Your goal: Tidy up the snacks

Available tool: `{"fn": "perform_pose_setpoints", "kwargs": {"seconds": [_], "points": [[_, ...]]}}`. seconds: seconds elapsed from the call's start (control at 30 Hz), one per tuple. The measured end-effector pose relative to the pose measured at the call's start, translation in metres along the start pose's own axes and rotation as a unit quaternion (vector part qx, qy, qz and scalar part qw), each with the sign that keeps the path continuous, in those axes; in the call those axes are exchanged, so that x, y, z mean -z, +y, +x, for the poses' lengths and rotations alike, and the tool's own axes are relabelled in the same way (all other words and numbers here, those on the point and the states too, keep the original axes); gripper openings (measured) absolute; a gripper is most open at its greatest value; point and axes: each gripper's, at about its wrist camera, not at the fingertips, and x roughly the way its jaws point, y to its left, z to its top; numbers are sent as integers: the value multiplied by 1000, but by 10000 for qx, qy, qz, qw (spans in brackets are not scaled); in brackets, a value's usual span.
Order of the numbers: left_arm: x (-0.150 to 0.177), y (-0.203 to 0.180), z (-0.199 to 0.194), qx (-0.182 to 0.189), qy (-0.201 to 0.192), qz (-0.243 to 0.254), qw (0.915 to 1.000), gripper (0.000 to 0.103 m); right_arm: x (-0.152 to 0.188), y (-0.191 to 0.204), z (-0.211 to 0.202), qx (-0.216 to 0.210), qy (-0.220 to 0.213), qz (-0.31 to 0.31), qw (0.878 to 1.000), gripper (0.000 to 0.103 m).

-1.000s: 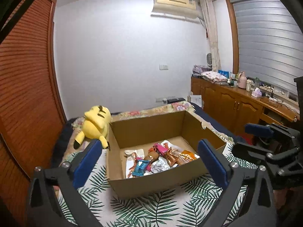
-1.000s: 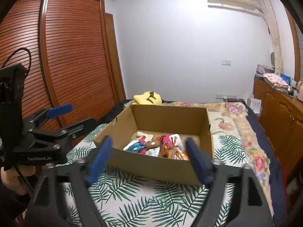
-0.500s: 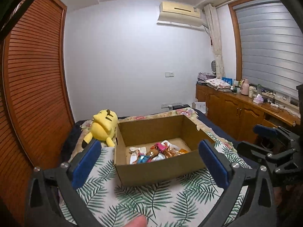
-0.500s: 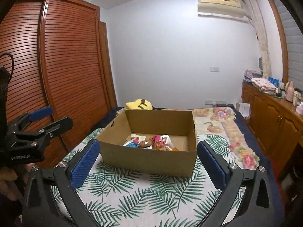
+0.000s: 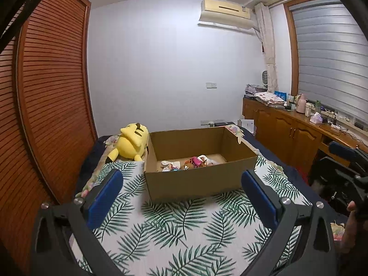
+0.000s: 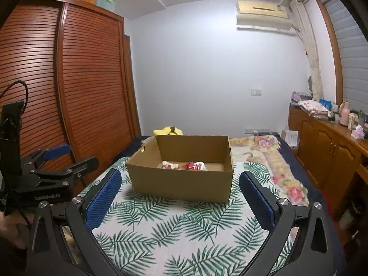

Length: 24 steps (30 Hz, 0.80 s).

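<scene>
Nearest the lens, at six o'clock, left gripper (image 5: 181,195) and right gripper (image 6: 179,195) both hang wide apart with nothing between the blue pads; the right's jaws have just been opening. Two grippers, none loaded, which reads as a stand-off after stowing. Both sit above the white, green-fern-printed bed cover (image 6: 174,227). At twelve o'clock, one open brown cardboard box (image 6: 181,184) rests on it, gathering the pile of mixed-colour wrapped snacks (image 5: 191,162); individual count unreadable. Beyond, at eleven o'clock, one yellow plush toy (image 5: 131,143) lies touching the box.
</scene>
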Motion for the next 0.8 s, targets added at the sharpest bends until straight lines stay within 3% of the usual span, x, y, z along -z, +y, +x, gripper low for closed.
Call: {"fn": "perform_pose_setpoints", "kwargs": {"seconds": [0.43, 0.8], "points": [[27, -3, -33, -13, 108, -153, 9998, 103, 14, 3, -33, 69, -54, 12, 10000, 103], [44, 7, -27, -70, 230, -292, 9993, 103, 33, -1, -30, 152, 92, 93, 9998, 103]]}}
